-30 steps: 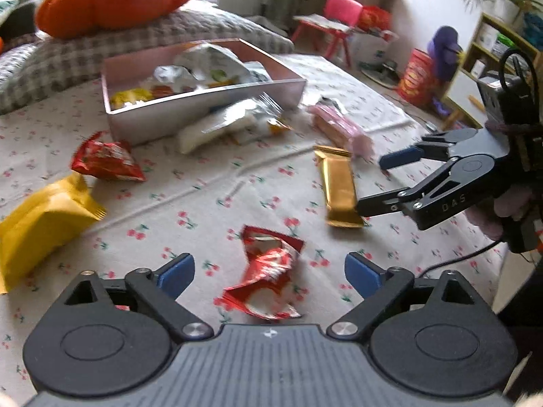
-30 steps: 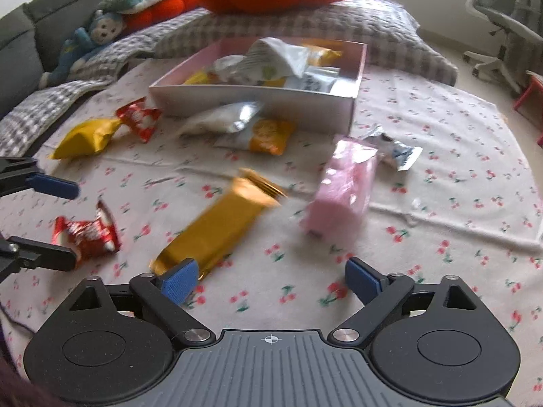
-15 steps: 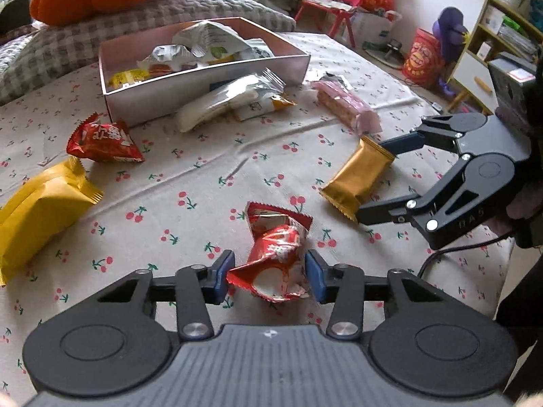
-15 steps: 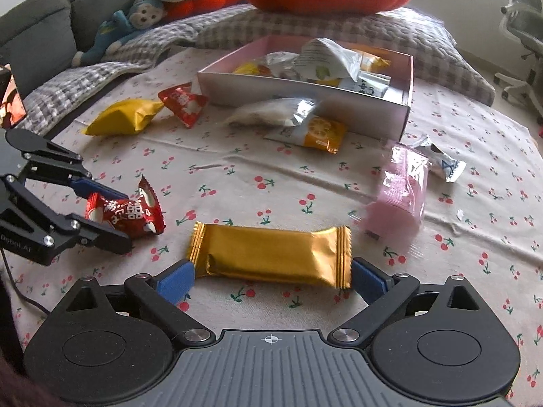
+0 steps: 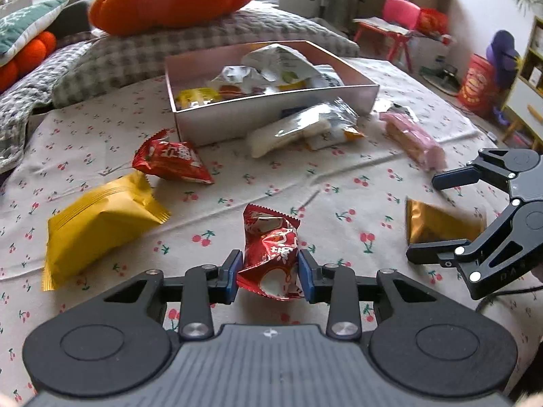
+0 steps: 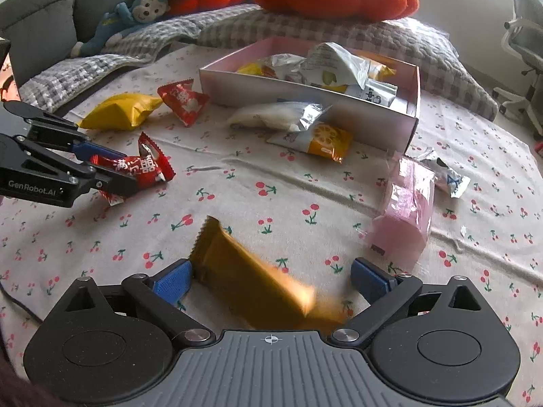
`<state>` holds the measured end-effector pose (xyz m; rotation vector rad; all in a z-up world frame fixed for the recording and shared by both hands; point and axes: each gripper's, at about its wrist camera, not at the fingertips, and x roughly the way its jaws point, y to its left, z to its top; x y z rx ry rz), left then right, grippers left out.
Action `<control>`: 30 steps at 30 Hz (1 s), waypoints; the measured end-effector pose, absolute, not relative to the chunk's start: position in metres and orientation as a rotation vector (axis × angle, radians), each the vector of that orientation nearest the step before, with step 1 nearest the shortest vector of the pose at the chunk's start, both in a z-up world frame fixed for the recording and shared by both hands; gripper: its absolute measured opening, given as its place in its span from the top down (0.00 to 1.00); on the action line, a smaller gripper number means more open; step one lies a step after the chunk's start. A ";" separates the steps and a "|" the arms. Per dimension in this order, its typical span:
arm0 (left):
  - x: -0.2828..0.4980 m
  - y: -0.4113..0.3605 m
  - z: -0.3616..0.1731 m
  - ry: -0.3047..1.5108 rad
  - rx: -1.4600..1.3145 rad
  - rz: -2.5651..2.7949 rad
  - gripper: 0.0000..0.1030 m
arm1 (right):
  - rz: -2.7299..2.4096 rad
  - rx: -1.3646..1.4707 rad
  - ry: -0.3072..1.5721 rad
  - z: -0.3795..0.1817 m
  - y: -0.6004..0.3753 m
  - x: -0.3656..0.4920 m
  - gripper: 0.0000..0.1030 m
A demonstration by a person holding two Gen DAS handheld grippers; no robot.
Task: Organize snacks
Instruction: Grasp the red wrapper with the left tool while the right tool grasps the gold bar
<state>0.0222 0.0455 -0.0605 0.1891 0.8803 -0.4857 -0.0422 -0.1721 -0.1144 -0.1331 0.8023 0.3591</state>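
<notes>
Blue pads of the left gripper (image 5: 270, 273) have just been closing and now pinch the crumpled red packet (image 5: 271, 254) from both sides, low on its body; it's lying on the cherry-print cloth (image 5: 339, 190), torn white patch near the bottom edge. Wrapper is thin foil, so I'd expect it to crush rather than resist.

Right gripper (image 6: 268, 279) stands wide apart with the gold bar (image 6: 251, 278) lying diagonally between the pads: left pad at or near the bar's edge, right pad clear of it. Bar is motion-blurred at its near end. No grip there.

Step in hand, as I read it: pick phase, one snack per hand. Left is clamped, right needs to close on the bar, probably after squaring up across its narrow side.

Next: lift both and carry to the pink box (image 5: 271, 115) at the far side of the cloth, already partly filled with silver and yellow packs. Drop over its near wall.

Loose on the cloth: yellow pack (image 5: 98, 227), second red packet (image 5: 171, 161), silver pack (image 5: 302, 129) against the box wall, pink pack (image 5: 412, 140).
</notes>
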 end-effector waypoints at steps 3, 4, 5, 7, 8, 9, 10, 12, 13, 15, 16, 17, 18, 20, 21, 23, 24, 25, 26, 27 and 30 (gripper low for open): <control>0.022 0.046 -0.061 0.880 0.193 -0.481 0.68 | 0.345 -0.131 0.793 -0.115 -0.171 -0.037 0.01; 0.021 0.046 -0.061 0.881 0.197 -0.483 0.68 | 0.326 -0.131 0.792 -0.114 -0.171 -0.034 0.01; 0.020 0.046 -0.061 0.880 0.199 -0.489 0.68 | 0.310 -0.129 0.795 -0.113 -0.172 -0.032 0.01; 0.018 0.047 -0.061 0.876 0.194 -0.515 0.61 | 0.310 -0.110 0.813 -0.110 -0.175 -0.028 0.01; 0.017 0.047 -0.061 0.876 0.194 -0.529 0.57 | 0.323 -0.092 0.815 -0.108 -0.178 -0.028 0.01; 0.017 0.047 -0.061 0.874 0.195 -0.537 0.55 | 0.336 -0.077 0.812 -0.105 -0.180 -0.029 0.01; 0.016 0.046 -0.062 0.874 0.200 -0.545 0.55 | 0.347 -0.069 0.813 -0.104 -0.182 -0.031 0.01; 0.016 0.043 -0.063 0.880 0.213 -0.554 0.54 | 0.365 -0.066 0.819 -0.102 -0.184 -0.036 0.01; 0.016 0.042 -0.064 0.882 0.218 -0.555 0.54 | 0.372 -0.067 0.821 -0.102 -0.183 -0.038 0.01; 0.016 0.040 -0.064 0.884 0.227 -0.554 0.54 | 0.387 -0.074 0.832 -0.104 -0.182 -0.043 0.01; 0.016 0.039 -0.064 0.883 0.229 -0.552 0.54 | 0.391 -0.084 0.840 -0.105 -0.181 -0.045 0.01; 0.016 0.039 -0.064 0.884 0.229 -0.550 0.54 | 0.394 -0.097 0.847 -0.107 -0.180 -0.048 0.02; 0.016 0.039 -0.064 0.884 0.228 -0.549 0.54 | 0.399 -0.109 0.852 -0.108 -0.179 -0.050 0.02; 0.016 0.039 -0.063 0.883 0.227 -0.542 0.55 | 0.404 -0.130 0.856 -0.111 -0.177 -0.053 0.02; 0.017 0.039 -0.063 0.883 0.227 -0.539 0.55 | 0.405 -0.139 0.856 -0.111 -0.177 -0.055 0.02; 0.017 0.039 -0.063 0.885 0.224 -0.532 0.55 | 0.409 -0.162 0.860 -0.111 -0.176 -0.056 0.03; 0.018 0.039 -0.063 0.886 0.221 -0.528 0.55 | 0.411 -0.165 0.864 -0.111 -0.176 -0.057 0.03; 0.019 0.039 -0.063 0.889 0.217 -0.525 0.55 | 0.413 -0.165 0.871 -0.110 -0.175 -0.056 0.04; 0.020 0.040 -0.064 0.893 0.213 -0.520 0.55 | 0.411 -0.164 0.874 -0.110 -0.175 -0.056 0.06; 0.020 0.040 -0.064 0.896 0.209 -0.517 0.55 | 0.409 -0.166 0.874 -0.109 -0.175 -0.056 0.08; 0.022 0.041 -0.063 0.901 0.197 -0.510 0.55 | 0.414 -0.169 0.869 -0.106 -0.175 -0.056 0.19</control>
